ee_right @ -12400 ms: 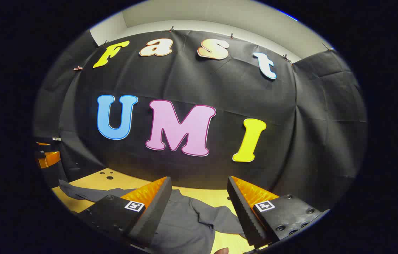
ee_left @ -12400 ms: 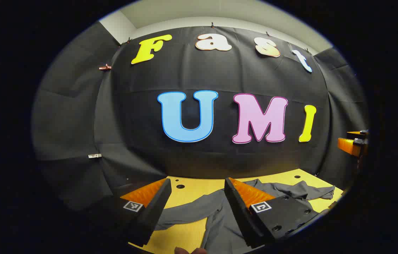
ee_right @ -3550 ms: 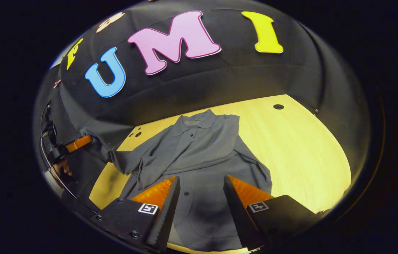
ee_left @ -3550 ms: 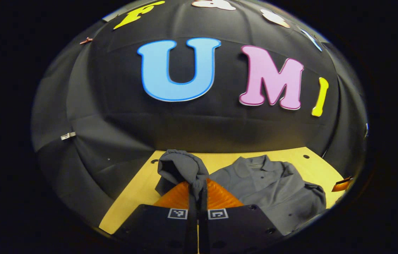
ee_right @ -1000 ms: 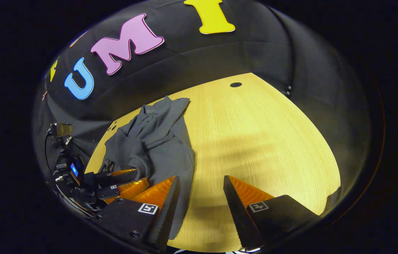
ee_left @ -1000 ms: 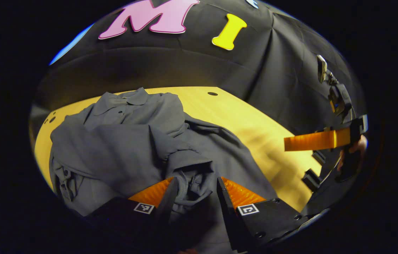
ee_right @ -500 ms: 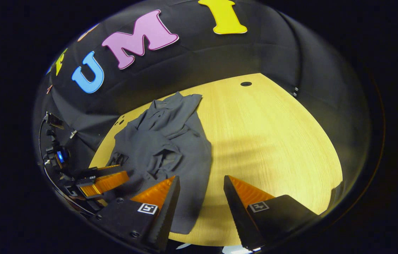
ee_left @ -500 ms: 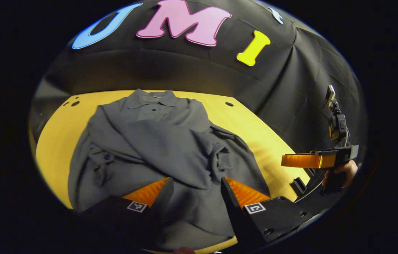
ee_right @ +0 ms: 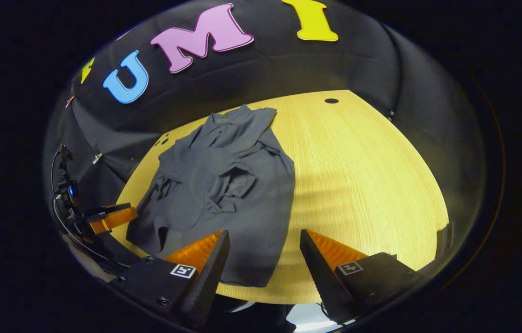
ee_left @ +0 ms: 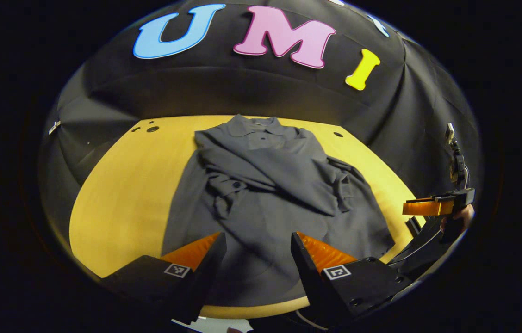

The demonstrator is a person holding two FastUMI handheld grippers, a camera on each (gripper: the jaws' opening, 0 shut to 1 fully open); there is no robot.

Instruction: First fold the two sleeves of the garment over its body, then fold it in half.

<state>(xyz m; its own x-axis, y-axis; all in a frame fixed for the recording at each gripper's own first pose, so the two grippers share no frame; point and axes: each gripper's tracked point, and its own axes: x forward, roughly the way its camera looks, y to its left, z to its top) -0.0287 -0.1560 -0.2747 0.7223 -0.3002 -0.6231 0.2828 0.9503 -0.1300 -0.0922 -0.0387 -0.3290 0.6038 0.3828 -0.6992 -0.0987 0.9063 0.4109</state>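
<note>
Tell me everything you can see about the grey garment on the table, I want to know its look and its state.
The garment is a dark grey shirt of soft woven-looking cloth, with a collar and small buttons. It lies flat on the yellow wooden table, collar toward the booth wall, hem toward the grippers. Both sleeves lie folded across its body, rumpled and bunched. It is not yet folded in half. Neither open gripper touches it.

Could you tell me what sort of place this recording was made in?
It looks like a staged recording booth, not a home: black cloth walls hang behind a bare wooden table with holes in its top. A grey shirt lies on it, and a camera rig with cables stands at the side.
</note>
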